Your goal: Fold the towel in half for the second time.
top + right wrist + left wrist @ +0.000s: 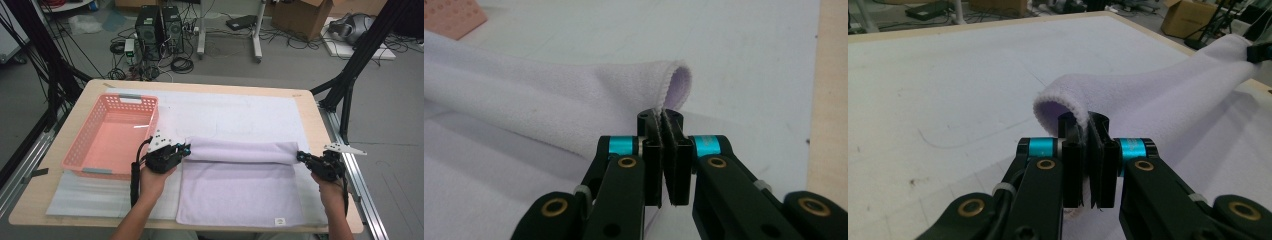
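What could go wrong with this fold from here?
1. Both grips are thin: the left gripper and right gripper pinch only the towel edge, so a tug could slip a corner.
2. The left gripper sits close to the basket and could bump it.
3. Uneven pulling may skew the fold.

Pale lilac towel (240, 185), salmon-pink basket (82, 145) (white mat (240, 112) beneath)

basket (112, 137) left of towel (240, 185)

Bright, even light; soft shadows
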Demonstrator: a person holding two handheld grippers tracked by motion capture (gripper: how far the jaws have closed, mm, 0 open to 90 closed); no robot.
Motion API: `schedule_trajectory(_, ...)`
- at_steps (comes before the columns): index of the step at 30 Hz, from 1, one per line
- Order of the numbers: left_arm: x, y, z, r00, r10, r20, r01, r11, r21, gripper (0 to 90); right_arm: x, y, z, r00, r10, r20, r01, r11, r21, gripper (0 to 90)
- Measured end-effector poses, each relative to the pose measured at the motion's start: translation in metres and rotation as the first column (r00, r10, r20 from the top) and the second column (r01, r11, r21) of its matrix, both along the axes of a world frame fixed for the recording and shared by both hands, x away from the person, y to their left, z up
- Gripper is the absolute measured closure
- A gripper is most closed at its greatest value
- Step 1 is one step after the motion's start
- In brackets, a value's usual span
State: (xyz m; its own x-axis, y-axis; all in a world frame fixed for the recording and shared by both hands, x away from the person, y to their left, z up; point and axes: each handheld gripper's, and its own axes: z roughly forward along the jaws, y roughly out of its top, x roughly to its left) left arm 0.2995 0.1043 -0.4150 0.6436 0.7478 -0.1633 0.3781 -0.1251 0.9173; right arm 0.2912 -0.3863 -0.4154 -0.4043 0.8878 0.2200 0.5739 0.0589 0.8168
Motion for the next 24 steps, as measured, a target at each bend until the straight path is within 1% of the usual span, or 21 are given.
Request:
schedule_trajectory(4, -0.018, 0.003, -0.007, 1.0, -0.004, -0.005, 0.004, 0.9999, 0.013, 85.3, -0.017, 0.002, -0.006, 0.9999, 0.007, -0.012, -0.007, 1.0, -0.007, 87.7)
schedule_trajectory(7, -0.031, 0.004, -0.008, 1.0, -0.007, -0.004, 0.007, 0.9999, 0.009, 85.3, -0.03, 0.002, -0.008, 0.9997, 0.012, -0.022, -0.012, 1.0, 0.005, 87.7)
schedule_trajectory(10, -0.044, 0.005, -0.01, 0.9999, -0.015, -0.005, 0.015, 0.9999, 0.008, 85.3, -0.04, 0.002, -0.009, 0.9996, 0.021, -0.017, -0.021, 1.0, -0.005, 87.7)
schedule_trajectory(13, -0.053, 0.008, -0.014, 0.9996, -0.025, -0.009, 0.025, 0.9997, 0.007, 85.3, -0.051, 0.002, -0.009, 0.9991, 0.034, -0.027, -0.034, 0.999, -0.011, 87.7)
schedule_trajectory(16, -0.062, 0.011, -0.02, 0.9992, -0.04, -0.007, 0.04, 0.9992, -0.003, 85.0, -0.062, 0.001, -0.015, 0.998, 0.041, -0.047, -0.041, 0.999, 0.01, 87.5)
schedule_trajectory(18, -0.065, 0.013, -0.026, 0.999, -0.043, -0.014, 0.043, 0.9991, -0.009, 83.3, -0.066, 0.002, -0.017, 0.997, 0.046, -0.063, -0.046, 0.999, 0.0, 85.8)
schedule_trajectory(19, -0.066, 0.014, -0.027, 0.9992, -0.036, -0.018, 0.035, 0.9992, -0.019, 80.3, -0.068, 0.003, -0.017, 0.9967, 0.046, -0.067, -0.046, 0.999, -0.003, 83.5)
schedule_trajectory(20, -0.066, 0.016, -0.027, 0.9996, -0.017, -0.023, 0.016, 0.9996, -0.023, 71.3, -0.068, 0.003, -0.015, 0.9972, 0.044, -0.06, -0.045, 0.999, -0.01, 77.7)
schedule_trajectory(21, -0.065, 0.017, -0.025, 0.9994, 0.006, -0.035, -0.007, 0.9993, -0.038, 57.6, -0.069, 0.004, -0.013, 0.9978, 0.036, -0.055, -0.037, 0.999, -0.013, 70.4)
schedule_trajectory(22, -0.063, 0.019, -0.023, 0.9992, 0.013, -0.038, -0.015, 0.9985, -0.054, 50.0, -0.069, 0.005, -0.011, 0.9983, 0.027, -0.052, -0.027, 1.0, -0.006, 65.7)
schedule_trajectory(23, -0.062, 0.02, -0.021, 0.9995, 0.014, -0.028, -0.016, 0.9981, -0.059, 47.9, -0.068, 0.005, -0.008, 0.9986, 0.024, -0.047, -0.024, 1.0, -0.003, 62.2)
schedule_trajectory(24, -0.06, 0.021, -0.018, 0.9997, 0.015, -0.02, -0.016, 0.9983, -0.056, 47.0, -0.067, 0.007, -0.006, 0.9991, 0.02, -0.037, -0.02, 1.0, -0.011, 57.5)
